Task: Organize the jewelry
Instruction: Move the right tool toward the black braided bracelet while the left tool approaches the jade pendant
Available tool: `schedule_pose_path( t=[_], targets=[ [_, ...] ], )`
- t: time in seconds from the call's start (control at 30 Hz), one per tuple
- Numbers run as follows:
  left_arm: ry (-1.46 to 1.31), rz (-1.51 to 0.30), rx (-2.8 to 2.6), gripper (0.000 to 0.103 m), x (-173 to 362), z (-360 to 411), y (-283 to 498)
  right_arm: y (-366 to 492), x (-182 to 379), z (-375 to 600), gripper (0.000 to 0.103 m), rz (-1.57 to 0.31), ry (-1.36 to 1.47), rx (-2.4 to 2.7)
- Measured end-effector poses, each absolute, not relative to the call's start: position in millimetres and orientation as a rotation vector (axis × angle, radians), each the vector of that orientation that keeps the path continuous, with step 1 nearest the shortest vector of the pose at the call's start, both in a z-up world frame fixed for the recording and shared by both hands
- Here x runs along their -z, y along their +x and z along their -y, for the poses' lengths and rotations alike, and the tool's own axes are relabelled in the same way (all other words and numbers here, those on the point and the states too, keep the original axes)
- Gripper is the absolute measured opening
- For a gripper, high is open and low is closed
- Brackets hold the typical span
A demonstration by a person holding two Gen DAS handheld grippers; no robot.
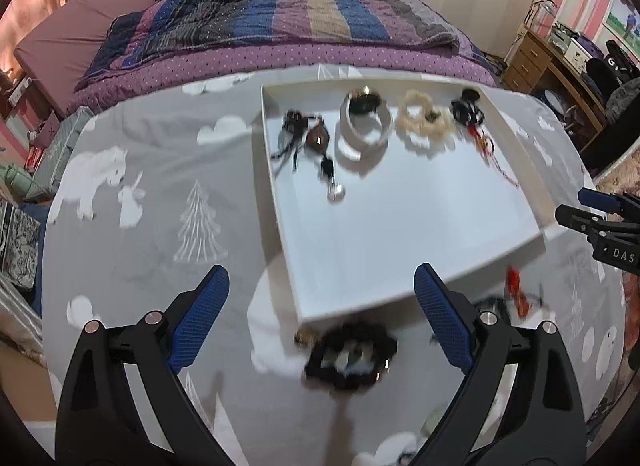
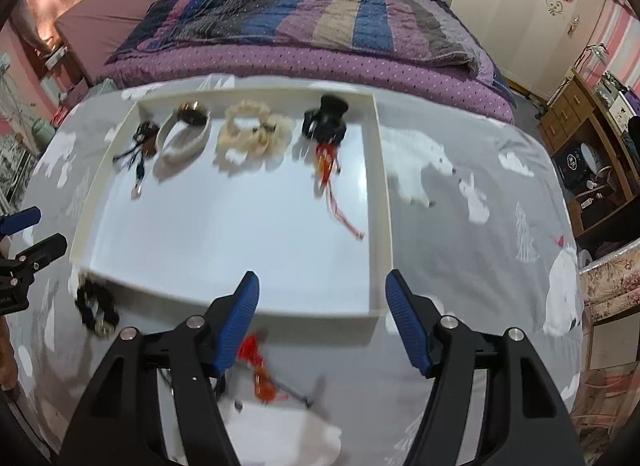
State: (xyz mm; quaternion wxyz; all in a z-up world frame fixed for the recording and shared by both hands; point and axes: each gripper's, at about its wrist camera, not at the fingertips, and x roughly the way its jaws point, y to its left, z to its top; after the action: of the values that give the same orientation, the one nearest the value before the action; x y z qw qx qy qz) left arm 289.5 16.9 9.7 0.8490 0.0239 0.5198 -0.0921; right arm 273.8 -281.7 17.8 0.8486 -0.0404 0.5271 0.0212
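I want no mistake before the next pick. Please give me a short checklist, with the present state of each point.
1. Left gripper open and empty: ok.
2. Right gripper open and empty: ok.
3. White tray has bare floor in its near half: ok.
4. Black bracelet lies outside the tray, on the grey cloth: not ok.
5. Red-orange piece also outside the tray: not ok.
6. What kind of piece that is: cannot tell, blurred.

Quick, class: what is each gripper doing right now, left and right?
Left gripper: open, holding nothing; black scrunchie lies on the cloth below.
Right gripper: open, holding nothing; red ornament lies below.
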Motion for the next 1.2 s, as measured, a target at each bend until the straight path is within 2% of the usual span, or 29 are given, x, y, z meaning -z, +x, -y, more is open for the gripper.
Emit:
schedule_pose_path(
  t=[0.6, 1.2],
  targets=[
    [0.103, -1.172, 0.239, 0.093, 14.4, -15.2, 233.8, 233.5, 2.6, 277.0, 0.066, -1.204, -0.141, -0.078],
    [0.045, -1.186, 0.236, 0.093, 26.0, -18.0, 224.8, 221.0, 15.2, 261.8, 0.066, -1.216, -0.143, -0.104]
  ],
)
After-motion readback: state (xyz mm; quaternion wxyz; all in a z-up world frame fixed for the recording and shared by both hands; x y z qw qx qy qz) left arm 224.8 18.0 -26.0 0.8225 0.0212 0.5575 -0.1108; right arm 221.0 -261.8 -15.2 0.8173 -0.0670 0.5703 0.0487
